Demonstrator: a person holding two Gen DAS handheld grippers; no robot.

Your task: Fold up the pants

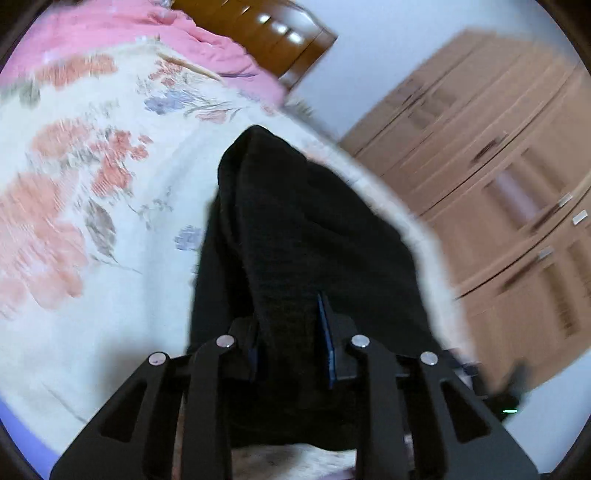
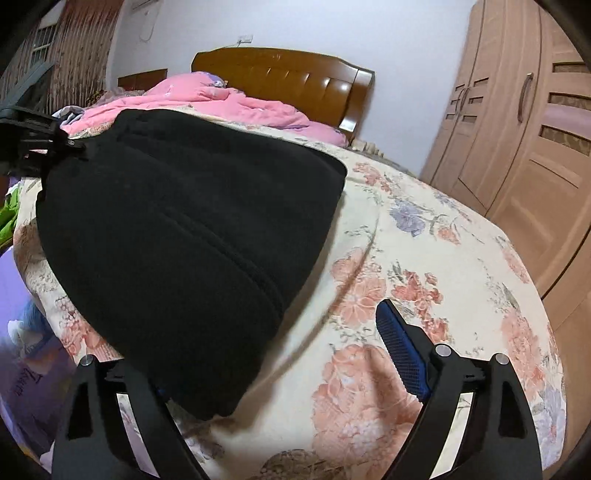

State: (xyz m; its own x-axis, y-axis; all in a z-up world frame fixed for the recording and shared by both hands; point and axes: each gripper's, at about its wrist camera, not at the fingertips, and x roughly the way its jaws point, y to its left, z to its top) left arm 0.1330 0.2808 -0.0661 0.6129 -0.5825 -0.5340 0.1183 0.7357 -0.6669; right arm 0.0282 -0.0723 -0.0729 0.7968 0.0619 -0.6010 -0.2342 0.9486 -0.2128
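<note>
Floral bedspread [image 2: 424, 258] carries the black pants [image 2: 184, 221], already doubled, long axis running toward the headboard [image 2: 288, 81]. Left gripper [image 1: 295, 332] is clamped on their near end; right gripper [image 2: 273, 373] gapes wide, its left finger under the cloth.

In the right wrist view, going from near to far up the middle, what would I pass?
Black pants on the floral bedspread → pink quilt → wooden headboard → white wall.
</note>
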